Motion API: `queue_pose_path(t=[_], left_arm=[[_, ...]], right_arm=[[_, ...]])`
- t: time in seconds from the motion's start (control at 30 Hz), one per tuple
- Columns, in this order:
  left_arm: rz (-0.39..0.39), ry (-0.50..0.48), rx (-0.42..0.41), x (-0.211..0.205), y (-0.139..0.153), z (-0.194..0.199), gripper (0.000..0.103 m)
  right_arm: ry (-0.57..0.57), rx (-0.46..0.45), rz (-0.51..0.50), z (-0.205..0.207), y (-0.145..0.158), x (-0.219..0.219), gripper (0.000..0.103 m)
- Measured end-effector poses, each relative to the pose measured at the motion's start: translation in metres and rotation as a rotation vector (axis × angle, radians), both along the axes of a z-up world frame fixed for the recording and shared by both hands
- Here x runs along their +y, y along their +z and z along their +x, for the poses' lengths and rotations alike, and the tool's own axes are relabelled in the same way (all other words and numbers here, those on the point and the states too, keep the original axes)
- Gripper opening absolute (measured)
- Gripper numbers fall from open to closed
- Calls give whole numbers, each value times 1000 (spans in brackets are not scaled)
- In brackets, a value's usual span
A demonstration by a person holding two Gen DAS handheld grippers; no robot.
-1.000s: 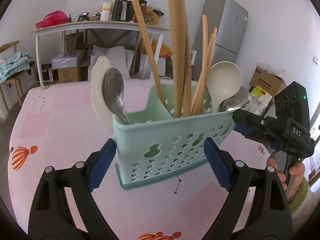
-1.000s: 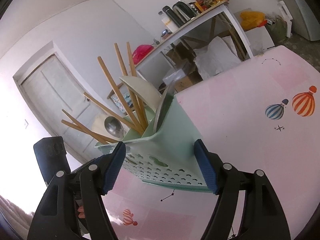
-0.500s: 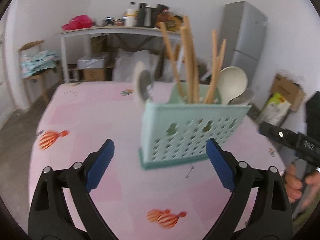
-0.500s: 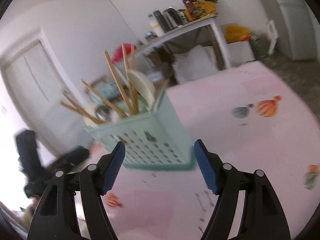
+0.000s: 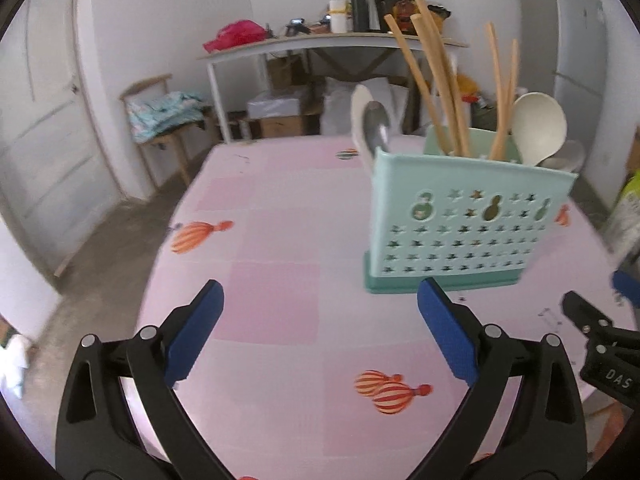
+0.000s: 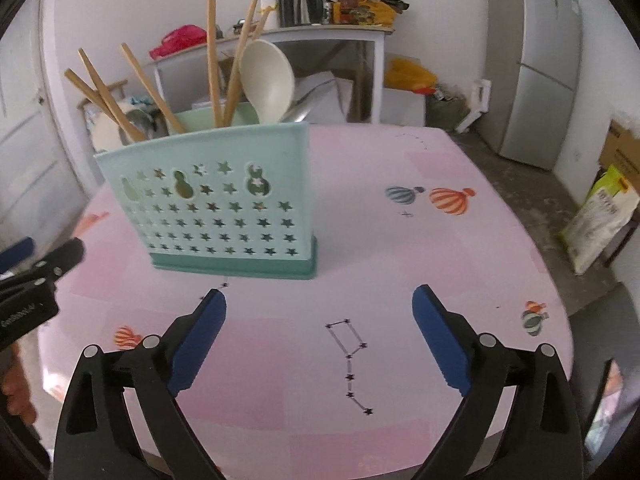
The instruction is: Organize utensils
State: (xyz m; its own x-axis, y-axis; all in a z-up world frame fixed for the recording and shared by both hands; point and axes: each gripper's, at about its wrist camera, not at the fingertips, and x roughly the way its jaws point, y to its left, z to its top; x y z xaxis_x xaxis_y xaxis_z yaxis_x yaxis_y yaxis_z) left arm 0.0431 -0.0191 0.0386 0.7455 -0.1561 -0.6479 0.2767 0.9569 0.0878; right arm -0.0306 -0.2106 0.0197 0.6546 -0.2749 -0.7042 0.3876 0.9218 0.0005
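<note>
A mint green utensil holder (image 5: 468, 220) stands upright on the pink table (image 5: 280, 216). It holds wooden chopsticks (image 5: 436, 84), a cream ladle (image 5: 538, 128) and a metal spoon (image 5: 376, 126). It also shows in the right wrist view (image 6: 224, 200), with chopsticks (image 6: 214, 64) and the ladle (image 6: 268, 80). My left gripper (image 5: 318, 334) is open and empty, in front and to the left of the holder. My right gripper (image 6: 320, 336) is open and empty, in front and to the right of it.
A white side table (image 6: 280, 36) with bottles and a kettle stands behind the pink table. A grey fridge (image 6: 532, 60) is at the back right, a chair (image 5: 160, 120) with cloth at the back left. The table's front edge is close under both grippers.
Both grippers have let go of the holder and drawn back from it. The holder now stands free on the table.
</note>
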Motion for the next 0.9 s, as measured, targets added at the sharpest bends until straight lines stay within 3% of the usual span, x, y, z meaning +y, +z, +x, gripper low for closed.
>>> queue_pose_path(t=[0.13,0.47,0.9], left_arm=[[42,46,-47,0,5,-6,94],[88,150,-15,5,10,-4,94],[107,183,-12,13,15,4,94]], right_arm=[[-24,7,-17,1,2,-2,93],[-49,21,-58,2,3,-6,93],[-60,22,-65,2,7,-9,93]])
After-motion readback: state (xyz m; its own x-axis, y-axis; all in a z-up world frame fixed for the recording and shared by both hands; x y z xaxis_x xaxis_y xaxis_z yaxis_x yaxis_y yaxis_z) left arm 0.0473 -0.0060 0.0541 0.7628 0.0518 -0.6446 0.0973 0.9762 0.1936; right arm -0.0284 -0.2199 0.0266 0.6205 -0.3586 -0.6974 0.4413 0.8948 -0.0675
